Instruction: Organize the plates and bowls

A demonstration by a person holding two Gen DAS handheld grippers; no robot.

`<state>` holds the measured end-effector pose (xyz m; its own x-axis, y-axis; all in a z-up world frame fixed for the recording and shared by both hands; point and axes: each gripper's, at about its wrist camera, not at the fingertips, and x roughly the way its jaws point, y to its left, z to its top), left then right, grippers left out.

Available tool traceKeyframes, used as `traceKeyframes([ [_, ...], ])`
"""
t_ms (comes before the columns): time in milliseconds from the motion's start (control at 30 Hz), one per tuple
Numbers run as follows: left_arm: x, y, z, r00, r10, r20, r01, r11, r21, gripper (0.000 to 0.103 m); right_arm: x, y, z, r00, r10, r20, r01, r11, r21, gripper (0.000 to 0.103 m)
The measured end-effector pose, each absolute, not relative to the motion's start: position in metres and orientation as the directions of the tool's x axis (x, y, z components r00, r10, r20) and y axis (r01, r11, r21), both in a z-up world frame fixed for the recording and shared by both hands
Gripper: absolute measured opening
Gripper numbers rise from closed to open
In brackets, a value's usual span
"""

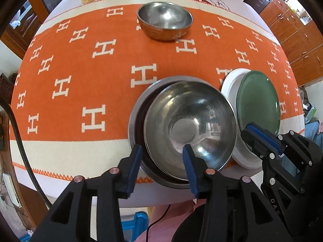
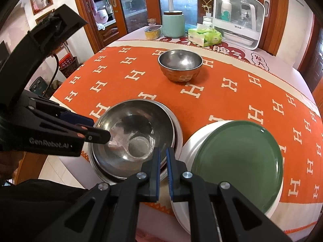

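Note:
A steel bowl (image 1: 189, 129) sits tilted inside a larger steel bowl (image 1: 137, 109) at the table's near edge. My left gripper (image 1: 162, 161) is open, its fingers astride the near rim of the inner bowl (image 2: 129, 137), one inside and one outside. A green plate (image 2: 238, 161) lies on a white plate (image 2: 193, 141) to the right. My right gripper (image 2: 163, 161) is nearly shut and empty, hovering by the bowls' right rim, between bowls and plates; it also shows in the left wrist view (image 1: 262, 139). A third steel bowl (image 2: 180, 64) stands alone farther back.
An orange cloth with white H marks (image 1: 80, 70) covers the round table. At the far edge stand a yellow tin (image 2: 153, 31), a mint canister (image 2: 173, 25), a tissue pack (image 2: 205, 35) and a white appliance (image 2: 238, 18). Wooden cabinets surround the table.

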<state>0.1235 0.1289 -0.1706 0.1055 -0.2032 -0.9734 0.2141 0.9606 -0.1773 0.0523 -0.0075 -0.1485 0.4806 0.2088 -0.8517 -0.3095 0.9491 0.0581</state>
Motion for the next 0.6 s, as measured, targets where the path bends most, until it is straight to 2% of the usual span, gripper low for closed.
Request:
traceKeyframes([
  [600, 0.169, 0.148, -0.114, 0.297, -0.253, -0.921, 0.227, 0.955, -0.189, 0.053, 0.105, -0.010, -0.116, 0.543, 0.240, -0.805, -0.274, 0.956, 0.100, 0.009],
])
